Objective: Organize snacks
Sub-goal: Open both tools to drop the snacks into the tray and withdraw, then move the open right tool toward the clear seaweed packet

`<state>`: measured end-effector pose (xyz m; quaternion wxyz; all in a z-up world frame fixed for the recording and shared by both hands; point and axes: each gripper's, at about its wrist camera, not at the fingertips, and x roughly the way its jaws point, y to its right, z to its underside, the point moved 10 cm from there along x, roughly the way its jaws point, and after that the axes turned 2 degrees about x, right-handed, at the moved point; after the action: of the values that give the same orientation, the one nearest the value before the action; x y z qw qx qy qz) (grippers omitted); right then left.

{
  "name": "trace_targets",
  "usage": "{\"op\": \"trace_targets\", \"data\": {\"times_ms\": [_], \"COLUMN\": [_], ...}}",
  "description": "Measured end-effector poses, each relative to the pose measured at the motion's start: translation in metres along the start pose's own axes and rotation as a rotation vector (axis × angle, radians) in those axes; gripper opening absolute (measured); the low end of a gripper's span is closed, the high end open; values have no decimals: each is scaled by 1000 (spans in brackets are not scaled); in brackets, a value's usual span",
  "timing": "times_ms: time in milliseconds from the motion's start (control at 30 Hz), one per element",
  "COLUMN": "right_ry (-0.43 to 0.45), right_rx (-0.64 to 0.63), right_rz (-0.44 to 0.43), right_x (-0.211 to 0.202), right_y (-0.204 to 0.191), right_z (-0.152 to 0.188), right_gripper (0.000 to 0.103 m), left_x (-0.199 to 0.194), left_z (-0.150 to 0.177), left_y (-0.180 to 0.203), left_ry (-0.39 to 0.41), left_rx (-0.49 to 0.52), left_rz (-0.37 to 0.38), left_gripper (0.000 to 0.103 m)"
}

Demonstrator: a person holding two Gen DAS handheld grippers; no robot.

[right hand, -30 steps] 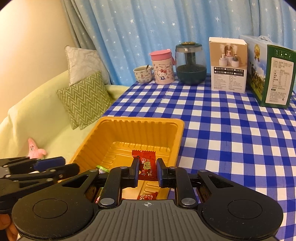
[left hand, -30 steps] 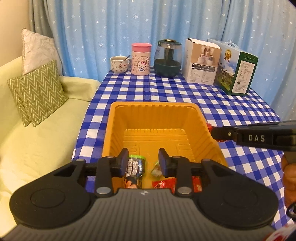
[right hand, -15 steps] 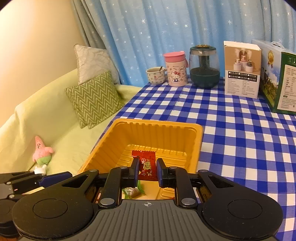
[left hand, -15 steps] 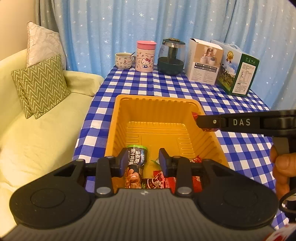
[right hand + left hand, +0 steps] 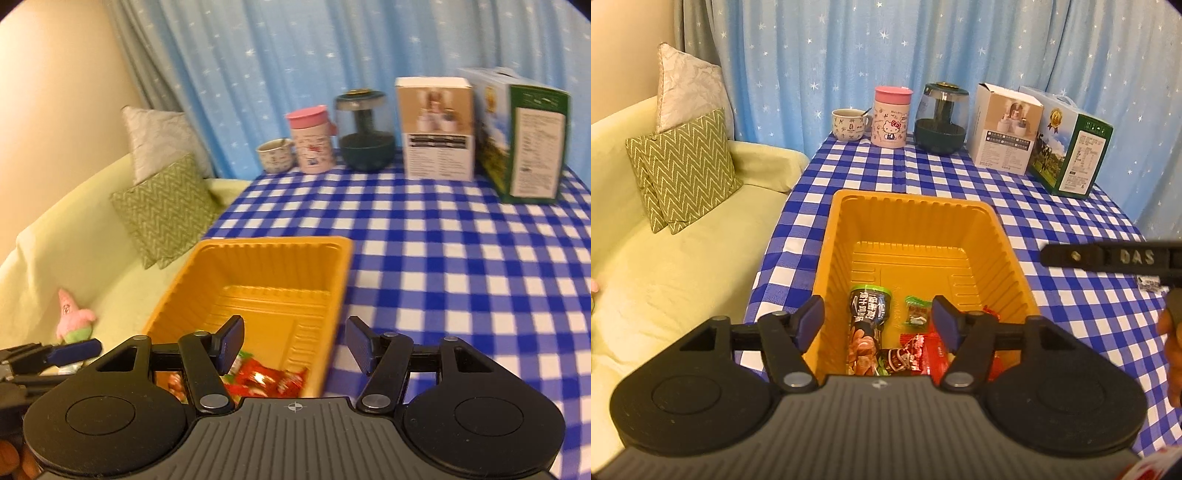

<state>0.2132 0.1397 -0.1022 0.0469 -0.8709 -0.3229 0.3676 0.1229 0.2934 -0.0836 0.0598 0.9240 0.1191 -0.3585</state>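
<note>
Snacks (image 5: 871,325) in tray (image 5: 912,206), below spread jaws

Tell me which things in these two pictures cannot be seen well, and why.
- Red snack packets: left wrist view, near ends hidden behind the left tool.
- Snacks in the yellow tray: right wrist view, motion blur, print unreadable.
- Small packet on the tablecloth: partly behind the right tool.
</note>
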Motion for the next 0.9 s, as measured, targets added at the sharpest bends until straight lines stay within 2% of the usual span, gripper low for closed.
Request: {"op": "trace_targets", "data": {"times_ms": [133, 267, 433, 700, 900], "right_ry": [6, 14, 28, 52, 68], "right_rx": [11, 40, 28, 65, 86], "right_rz": [54, 81, 117, 166, 207], "right_x": [-24, -48, -76, -116, -145], "right_y": [21, 35, 45, 75, 107], "right_z": [8, 14, 20, 28, 38], "right_gripper": [61, 61, 61, 61, 62], "left_x": [-12, -24, -38, -54, -55], "left_z": [-1, -1, -2, -10, -13], "left_y": [5, 15, 29, 71, 110], "left_ry": [8, 17, 35, 78, 78], "left_rx": [-11, -13, -24, -10, 23], "left_rz": [-1, 8, 19, 79, 132], "left_gripper": [68, 72, 81, 94, 95]}}
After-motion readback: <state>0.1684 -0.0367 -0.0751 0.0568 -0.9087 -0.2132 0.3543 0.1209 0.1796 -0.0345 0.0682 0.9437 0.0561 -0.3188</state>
